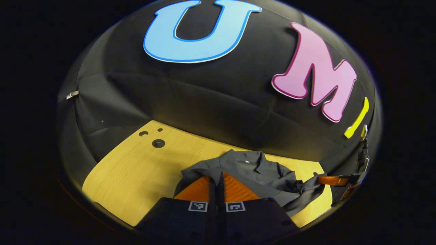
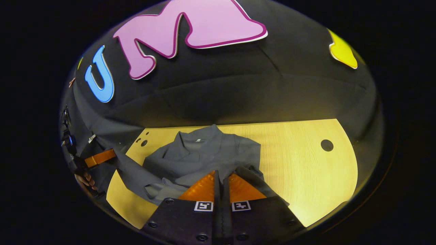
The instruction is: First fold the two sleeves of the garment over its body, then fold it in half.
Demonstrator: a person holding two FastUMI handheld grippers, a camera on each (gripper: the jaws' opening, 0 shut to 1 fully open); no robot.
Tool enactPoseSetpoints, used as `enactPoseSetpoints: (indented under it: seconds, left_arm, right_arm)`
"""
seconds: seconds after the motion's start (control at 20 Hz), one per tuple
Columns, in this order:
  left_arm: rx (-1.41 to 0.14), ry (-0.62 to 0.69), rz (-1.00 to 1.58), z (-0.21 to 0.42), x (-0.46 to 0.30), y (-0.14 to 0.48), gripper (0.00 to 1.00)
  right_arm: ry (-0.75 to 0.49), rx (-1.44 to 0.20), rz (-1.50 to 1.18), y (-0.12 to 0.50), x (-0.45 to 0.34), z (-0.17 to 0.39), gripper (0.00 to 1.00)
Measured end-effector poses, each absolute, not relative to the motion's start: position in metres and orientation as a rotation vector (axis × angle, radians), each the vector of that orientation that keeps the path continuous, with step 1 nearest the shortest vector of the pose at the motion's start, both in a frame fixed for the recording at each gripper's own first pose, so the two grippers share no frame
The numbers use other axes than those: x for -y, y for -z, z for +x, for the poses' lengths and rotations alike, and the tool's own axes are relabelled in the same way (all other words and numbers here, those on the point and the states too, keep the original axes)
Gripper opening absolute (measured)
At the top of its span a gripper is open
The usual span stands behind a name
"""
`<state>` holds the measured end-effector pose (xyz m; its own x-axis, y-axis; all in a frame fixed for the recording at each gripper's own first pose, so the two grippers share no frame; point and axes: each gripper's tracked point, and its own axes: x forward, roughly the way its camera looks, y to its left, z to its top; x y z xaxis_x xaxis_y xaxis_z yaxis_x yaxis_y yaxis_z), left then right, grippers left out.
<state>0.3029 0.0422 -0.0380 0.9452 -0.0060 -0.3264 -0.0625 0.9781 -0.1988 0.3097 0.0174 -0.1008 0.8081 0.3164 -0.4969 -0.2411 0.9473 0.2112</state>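
In the left gripper view I see my left gripper (image 1: 219,177) with its orange fingers pressed together on a fold of the grey garment (image 1: 255,170), which lies bunched on the wooden table (image 1: 136,170) (the right gripper (image 1: 328,180) shows at the far side, pinching a sleeve end). In the right gripper view my right gripper (image 2: 221,175) likewise pinches grey cloth at the garment's near edge, collar toward the wall.
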Motion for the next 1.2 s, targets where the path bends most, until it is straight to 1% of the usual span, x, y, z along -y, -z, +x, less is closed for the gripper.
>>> enactPoseSetpoints:
  seconds: [0.15, 0.5, 0.7, 0.8, 0.85, 0.9, 0.95, 1.0, 1.15, 1.2]
  left_arm:
    - [-0.337, -0.046, -0.244, 0.327, -0.048, 0.049, 0.05]
    - [-0.377, -0.081, -0.291, 0.374, -0.066, 0.092, 0.05]
    - [-0.396, -0.090, -0.258, 0.387, -0.065, 0.106, 0.05]
    - [-0.409, -0.103, -0.253, 0.387, -0.065, 0.110, 0.05]
    - [-0.412, -0.108, -0.257, 0.385, -0.066, 0.110, 0.05]
    - [-0.415, -0.118, -0.260, 0.384, -0.066, 0.110, 0.07]
    - [-0.423, -0.140, -0.247, 0.380, -0.071, 0.110, 0.12]
    - [-0.428, -0.168, -0.233, 0.374, -0.076, 0.109, 0.15]
    - [-0.410, -0.202, -0.236, 0.358, -0.081, 0.089, 0.41]
    - [-0.394, -0.195, -0.247, 0.352, -0.079, 0.081, 0.51]
  right_arm:
    - [-0.279, -0.549, 0.170, 0.105, -0.020, 0.333, 0.05]
    - [-0.250, -0.569, 0.147, 0.133, -0.021, 0.373, 0.05]
    - [-0.223, -0.591, 0.145, 0.146, -0.022, 0.389, 0.05]
    - [-0.219, -0.594, 0.150, 0.150, -0.023, 0.390, 0.07]
    - [-0.219, -0.597, 0.145, 0.150, -0.022, 0.388, 0.16]
    - [-0.211, -0.596, 0.133, 0.150, -0.019, 0.388, 0.18]
    - [-0.212, -0.591, 0.125, 0.149, -0.020, 0.387, 0.23]
    - [-0.219, -0.582, 0.121, 0.142, -0.021, 0.382, 0.25]
    - [-0.224, -0.538, 0.102, 0.120, -0.016, 0.371, 0.94]
    - [-0.218, -0.518, 0.097, 0.114, -0.014, 0.367, 0.95]
